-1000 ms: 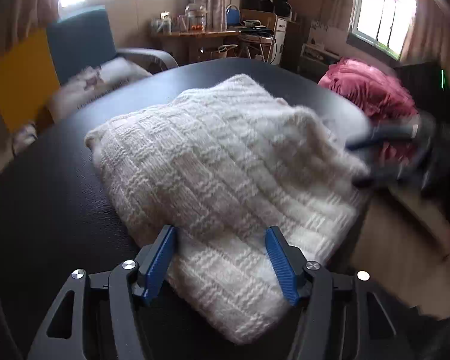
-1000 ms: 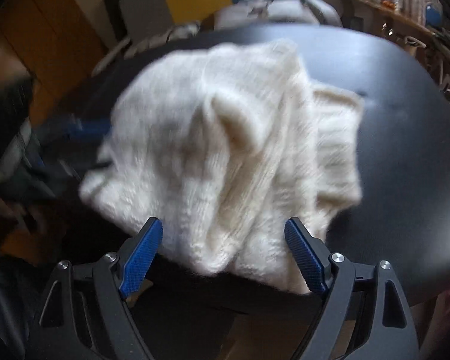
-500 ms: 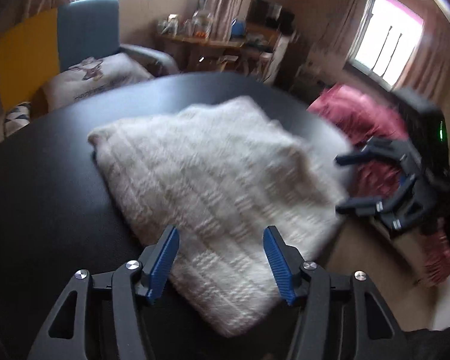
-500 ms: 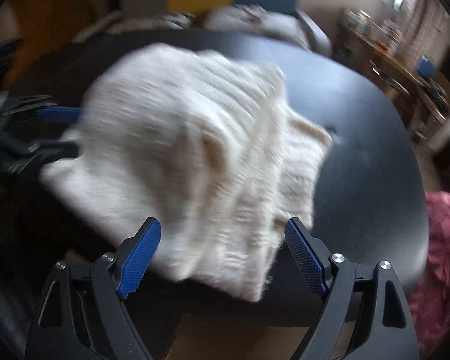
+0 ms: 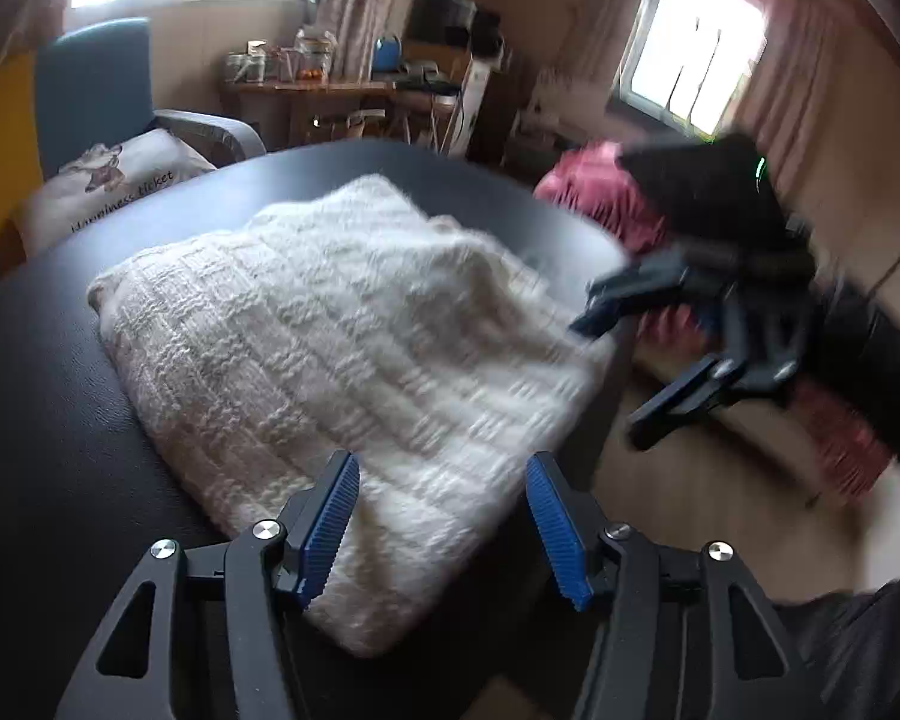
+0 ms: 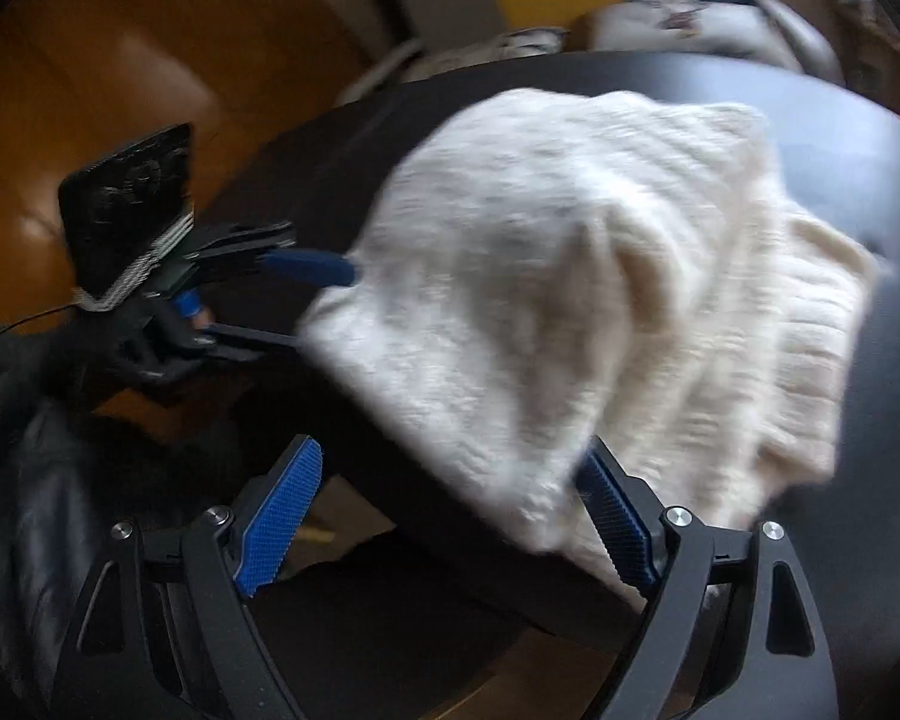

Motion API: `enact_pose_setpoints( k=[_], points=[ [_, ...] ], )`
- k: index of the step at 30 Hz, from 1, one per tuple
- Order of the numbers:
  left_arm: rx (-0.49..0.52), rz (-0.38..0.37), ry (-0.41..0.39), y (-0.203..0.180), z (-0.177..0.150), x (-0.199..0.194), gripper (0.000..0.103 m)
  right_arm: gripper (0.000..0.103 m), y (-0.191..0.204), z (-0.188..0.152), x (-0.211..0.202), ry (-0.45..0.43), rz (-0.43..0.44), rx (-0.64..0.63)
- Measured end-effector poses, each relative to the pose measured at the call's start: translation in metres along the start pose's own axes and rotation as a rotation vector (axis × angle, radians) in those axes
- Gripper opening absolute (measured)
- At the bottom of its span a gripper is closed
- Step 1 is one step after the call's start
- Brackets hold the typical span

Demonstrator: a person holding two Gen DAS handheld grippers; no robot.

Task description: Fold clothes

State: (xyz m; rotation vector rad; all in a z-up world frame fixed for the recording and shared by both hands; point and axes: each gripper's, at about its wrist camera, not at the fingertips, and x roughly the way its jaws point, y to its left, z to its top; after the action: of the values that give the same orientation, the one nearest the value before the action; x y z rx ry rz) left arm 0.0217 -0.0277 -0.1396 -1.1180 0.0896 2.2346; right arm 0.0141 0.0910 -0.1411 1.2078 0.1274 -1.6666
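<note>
We see the folded white sweater (image 5: 342, 348) lying on the black table (image 5: 42, 420). Our left gripper (image 5: 444, 516) and right gripper (image 6: 450, 516) hang open at its near edge, gripping nothing.

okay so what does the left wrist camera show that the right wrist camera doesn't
Only the left wrist view: two bright windows, a cluttered wooden desk, a pink cloth heap past the table edge, and the right gripper, jaws open.

Only the right wrist view: an orange-brown wall and the left gripper, open at the sweater's edge.

Both: the folded white knit sweater on the black table, and the printed cushion on the blue armchair.
</note>
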Motion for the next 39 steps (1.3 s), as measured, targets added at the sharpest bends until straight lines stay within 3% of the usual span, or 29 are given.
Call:
enact_pose_setpoints(
  k=[3,5,7,10,13,15,20,24,27,29,30,32,36,39],
  points=[
    [0.011,-0.035,0.011,0.005,-0.002,0.003,0.059,0.088,0.001,0.002,-0.001,0.044,0.079,-0.044],
    [0.061,-0.007,0.062,0.007,-0.005,0.013,0.059,0.088,0.007,-0.001,-0.001,0.104,0.207,-0.079],
    [0.098,0.008,0.096,0.009,-0.008,0.018,0.059,0.092,-0.003,0.004,0.013,0.196,0.266,-0.115],
    [0.192,0.010,0.138,0.004,-0.007,0.017,0.059,0.092,-0.011,0.005,0.021,0.294,0.292,-0.149],
    [0.236,-0.019,0.149,0.001,-0.006,0.012,0.058,0.092,-0.014,0.011,0.020,0.317,0.298,-0.155],
    [0.207,-0.066,0.130,0.005,-0.004,0.000,0.057,0.092,-0.011,0.011,0.016,0.322,0.269,-0.174],
    [-0.076,-0.200,-0.019,0.047,-0.015,-0.050,0.057,0.092,0.000,0.014,-0.019,0.215,0.121,-0.189],
    [-0.085,-0.228,-0.068,0.044,-0.020,-0.057,0.055,0.092,0.017,0.025,-0.048,0.092,0.089,-0.203],
    [-0.056,-0.236,-0.041,0.029,-0.017,-0.038,0.055,0.092,0.022,0.047,-0.025,0.119,0.083,-0.246],
    [-0.038,-0.189,0.069,0.025,-0.021,-0.009,0.054,0.092,0.018,0.058,-0.007,0.163,0.074,-0.253],
    [-0.031,-0.181,0.075,0.027,-0.022,-0.005,0.047,0.092,0.012,0.060,0.003,0.201,0.068,-0.241],
    [-0.024,-0.169,0.080,0.030,-0.025,0.000,0.047,0.092,-0.006,0.055,0.020,0.265,0.038,-0.202],
    [-0.136,-0.241,-0.027,0.048,-0.022,-0.033,0.048,0.092,-0.011,0.062,0.001,0.204,0.033,-0.162],
    [-0.159,-0.213,-0.104,0.049,-0.032,-0.059,0.048,0.092,-0.002,0.066,-0.017,0.137,0.011,-0.158]
  ],
)
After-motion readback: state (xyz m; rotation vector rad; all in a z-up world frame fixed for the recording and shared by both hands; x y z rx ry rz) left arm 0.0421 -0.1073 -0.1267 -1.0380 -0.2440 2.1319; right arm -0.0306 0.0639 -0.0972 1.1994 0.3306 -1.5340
